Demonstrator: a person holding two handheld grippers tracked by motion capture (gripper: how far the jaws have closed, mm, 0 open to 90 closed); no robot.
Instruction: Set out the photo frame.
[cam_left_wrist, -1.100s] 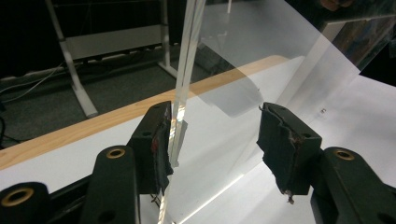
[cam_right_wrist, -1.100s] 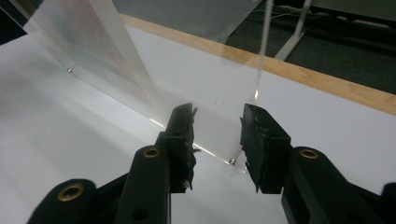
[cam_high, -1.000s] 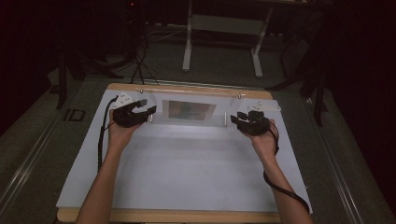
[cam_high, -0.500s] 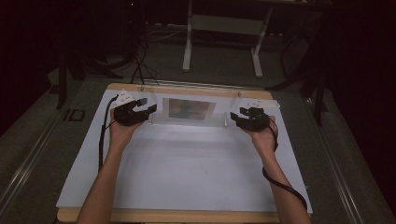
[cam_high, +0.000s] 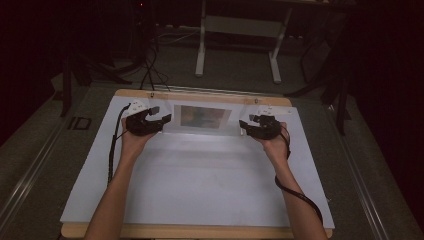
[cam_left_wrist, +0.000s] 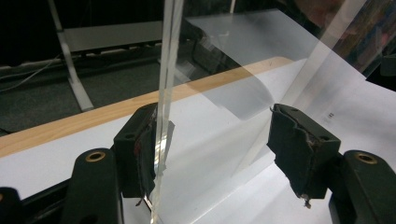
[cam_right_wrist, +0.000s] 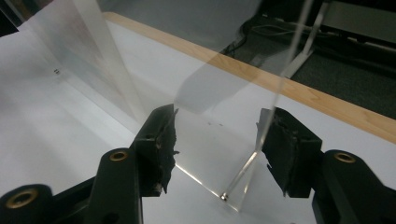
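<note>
- A clear acrylic stand (cam_high: 202, 120) sits upright at the far middle of the white table sheet (cam_high: 200, 185), near the wooden far edge (cam_high: 200, 95) of the table.
- A picture insert (cam_high: 205, 116) shows inside the stand in the high view; its detail is too small to tell.
- The left gripper (cam_high: 162, 120) is at the left end of the stand. Its jaws have just been opening and stand apart.
- In the left gripper view, the stand's edge (cam_left_wrist: 163, 116) runs vertically between the jaws of the left gripper (cam_left_wrist: 219, 144), close against the left pad (cam_left_wrist: 147, 149) and well clear of the right pad (cam_left_wrist: 299, 149).
- The right gripper (cam_high: 243, 126) is at the right end of the stand. Its jaws have just been opening and stand apart.
- In the right gripper view, the stand's corner (cam_right_wrist: 233, 186) lies between the jaws of the right gripper (cam_right_wrist: 219, 149). One clear edge passes just beside the right pad (cam_right_wrist: 285, 149); the left pad (cam_right_wrist: 163, 144) is clear of it.
- Whether either near pad touches the acrylic cannot be told.
</note>
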